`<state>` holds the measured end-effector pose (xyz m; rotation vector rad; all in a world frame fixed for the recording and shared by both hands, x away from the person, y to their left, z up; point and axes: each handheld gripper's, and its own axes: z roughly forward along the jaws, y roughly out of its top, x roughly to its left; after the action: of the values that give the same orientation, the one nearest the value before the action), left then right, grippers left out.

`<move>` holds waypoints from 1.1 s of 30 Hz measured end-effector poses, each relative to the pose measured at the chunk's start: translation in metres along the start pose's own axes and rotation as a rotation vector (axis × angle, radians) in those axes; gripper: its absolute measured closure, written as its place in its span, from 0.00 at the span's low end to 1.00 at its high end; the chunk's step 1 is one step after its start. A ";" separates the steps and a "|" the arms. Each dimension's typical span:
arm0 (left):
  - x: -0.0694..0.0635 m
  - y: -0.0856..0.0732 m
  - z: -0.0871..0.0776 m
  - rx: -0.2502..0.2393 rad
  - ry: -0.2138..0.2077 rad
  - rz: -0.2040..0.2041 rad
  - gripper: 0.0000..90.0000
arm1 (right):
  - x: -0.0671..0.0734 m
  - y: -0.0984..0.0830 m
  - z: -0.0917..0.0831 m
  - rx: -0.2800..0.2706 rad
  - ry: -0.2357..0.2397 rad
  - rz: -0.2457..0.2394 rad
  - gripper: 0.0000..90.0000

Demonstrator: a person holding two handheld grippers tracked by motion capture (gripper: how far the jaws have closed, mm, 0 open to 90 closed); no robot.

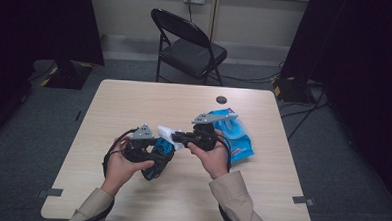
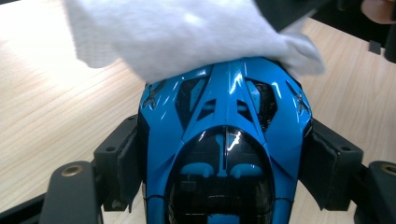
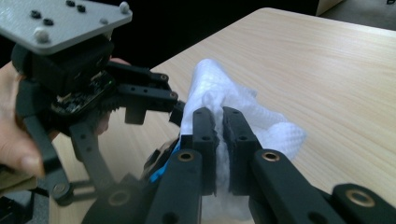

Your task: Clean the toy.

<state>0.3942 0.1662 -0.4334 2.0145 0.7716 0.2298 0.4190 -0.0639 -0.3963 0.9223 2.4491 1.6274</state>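
Observation:
A glossy blue toy car [image 2: 226, 112] sits nose-away between the jaws of my left gripper [image 2: 226, 163], whose black pads [image 2: 122, 161] press on both its sides. In the high view the left gripper [image 1: 154, 151] holds the car [image 1: 161, 159] just above the table's near middle. My right gripper [image 3: 218, 119] is shut on a crumpled white cloth [image 3: 261, 123], and the cloth [image 2: 187, 32] lies against the car's front end. In the high view the right gripper [image 1: 177, 137] points left toward the car with the cloth [image 1: 167, 134] at its tip.
A blue plastic packet [image 1: 237, 135] lies on the wooden table [image 1: 149, 98] right of the hands. A small dark disc [image 1: 221, 99] rests near the far edge. A black folding chair [image 1: 189, 47] stands beyond the table, with dark stands and cables at both sides.

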 end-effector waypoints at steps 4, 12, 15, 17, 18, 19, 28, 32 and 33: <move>0.002 -0.001 -0.001 0.002 0.007 -0.009 0.27 | 0.001 -0.005 -0.001 -0.001 0.008 0.001 0.95; 0.010 -0.004 -0.004 -0.003 0.032 -0.029 0.27 | 0.007 -0.015 0.000 0.021 0.040 0.000 0.95; 0.011 -0.004 -0.005 -0.008 0.040 -0.032 0.27 | 0.008 -0.018 0.001 0.024 0.046 -0.001 0.95; 0.011 -0.004 -0.006 -0.011 0.041 -0.034 0.27 | 0.009 -0.020 0.002 0.024 0.052 0.002 0.95; 0.012 -0.004 -0.007 -0.015 0.042 -0.038 0.27 | 0.009 -0.020 0.002 0.023 0.057 0.007 0.95; 0.012 -0.004 -0.007 -0.017 0.042 -0.039 0.27 | 0.009 -0.020 0.002 0.025 0.060 0.007 0.95; 0.014 -0.002 -0.013 -0.042 0.036 -0.053 0.27 | -0.001 -0.018 -0.011 -0.036 0.037 0.053 0.95; 0.011 0.000 -0.013 -0.051 0.031 -0.042 0.27 | -0.014 -0.011 -0.023 -0.079 -0.014 0.086 0.95; 0.010 0.001 -0.013 -0.050 0.029 -0.040 0.27 | -0.017 -0.009 -0.025 -0.082 -0.028 0.086 0.95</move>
<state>0.3963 0.1807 -0.4271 1.9510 0.8164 0.2536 0.4199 -0.0957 -0.3971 1.0450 2.3362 1.7148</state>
